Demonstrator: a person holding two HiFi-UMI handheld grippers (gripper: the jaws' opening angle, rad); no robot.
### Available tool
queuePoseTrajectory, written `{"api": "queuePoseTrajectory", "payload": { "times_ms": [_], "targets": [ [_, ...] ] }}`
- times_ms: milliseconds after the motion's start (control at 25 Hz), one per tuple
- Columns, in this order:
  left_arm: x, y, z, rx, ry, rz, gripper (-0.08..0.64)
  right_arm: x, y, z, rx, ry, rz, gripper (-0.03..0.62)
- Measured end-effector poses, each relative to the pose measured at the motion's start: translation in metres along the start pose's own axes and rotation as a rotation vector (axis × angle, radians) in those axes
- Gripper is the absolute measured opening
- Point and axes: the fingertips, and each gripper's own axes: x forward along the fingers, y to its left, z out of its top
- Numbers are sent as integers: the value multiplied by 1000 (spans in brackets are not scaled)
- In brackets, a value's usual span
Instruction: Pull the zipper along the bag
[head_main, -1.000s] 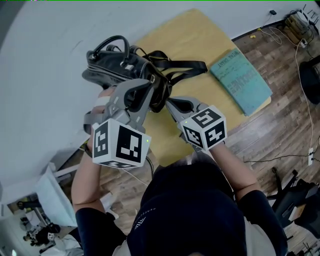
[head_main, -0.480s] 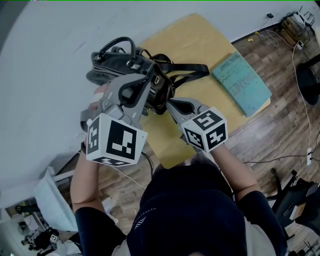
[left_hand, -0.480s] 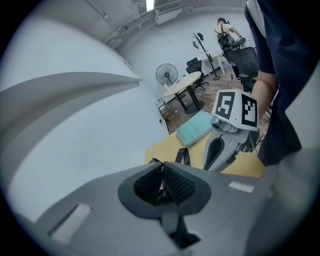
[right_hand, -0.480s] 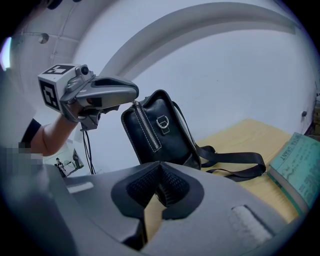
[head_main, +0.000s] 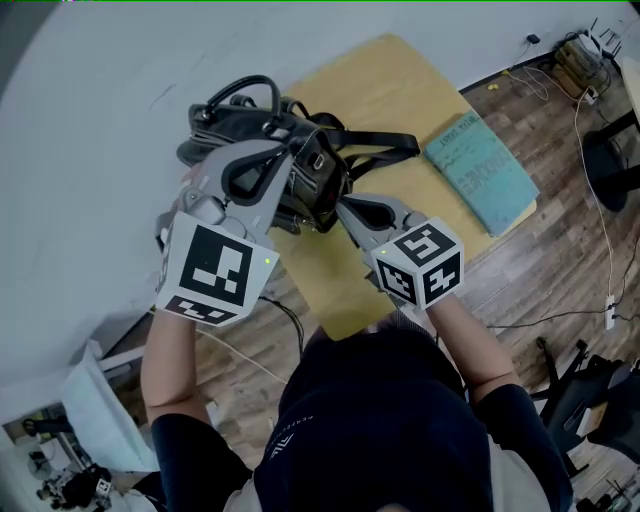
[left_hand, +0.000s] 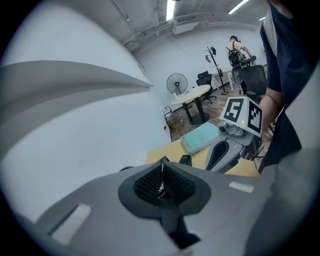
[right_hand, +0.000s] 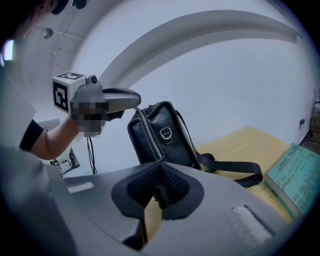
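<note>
So the black handbag (head_main: 312, 172) is sitting at the left edge of the yellow wooden surface (head_main: 390, 80), tipped up on its end, with one gripper on each end of its zipper.

The left gripper (head_main: 287, 152) is at the top end. In its own view the fingers (left_hand: 145, 186) are pressed together on a skinny silver zipper pull (left_hand: 160, 180), which sticks up from between the mesh pads.

The right gripper (head_main: 340, 205) comes in low from the near side. Its fingers (right_hand: 172, 186) are squeezed tight too, and the white-stitched zipper line (right_hand: 149, 137) runs straight down into them. It looks like they're pinching a thin dark bit of the bag's lower end, though I can't make out exactly which bit.

From the right gripper view, the zipper stretches between the two sets of fingertips, left ones up top and right ones at the bottom. I can't tell whether the bag's bottom is touching the surface, because the right gripper blocks it.

There's a metal D-ring (right_hand: 166, 135) on the side facing the right gripper. The shoulder strap (head_main: 372, 140) trails off to the right across the surface. A teal book (head_main: 482, 172) lies flat further right, well apart from the bag.
</note>
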Motion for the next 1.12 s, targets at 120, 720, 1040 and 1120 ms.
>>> {"api": "queuePoseTrajectory", "payload": {
  "times_ms": [120, 720, 1040, 1120],
  "targets": [
    [-4, 6, -3, -37, -22, 0, 32, -1, 4, 6, -12, -7, -6, 3],
    [-19, 34, -27, -162, -115, 5, 40, 5, 21, 29, -49, -41, -24, 3],
    [-19, 43, -28, -198, -149, 2, 43, -1, 25, 44, -67, -67, -33, 3],
    [-20, 45, -28, -205, -161, -2, 44, -1, 25, 44, -69, -63, -40, 3]
  ]
}}
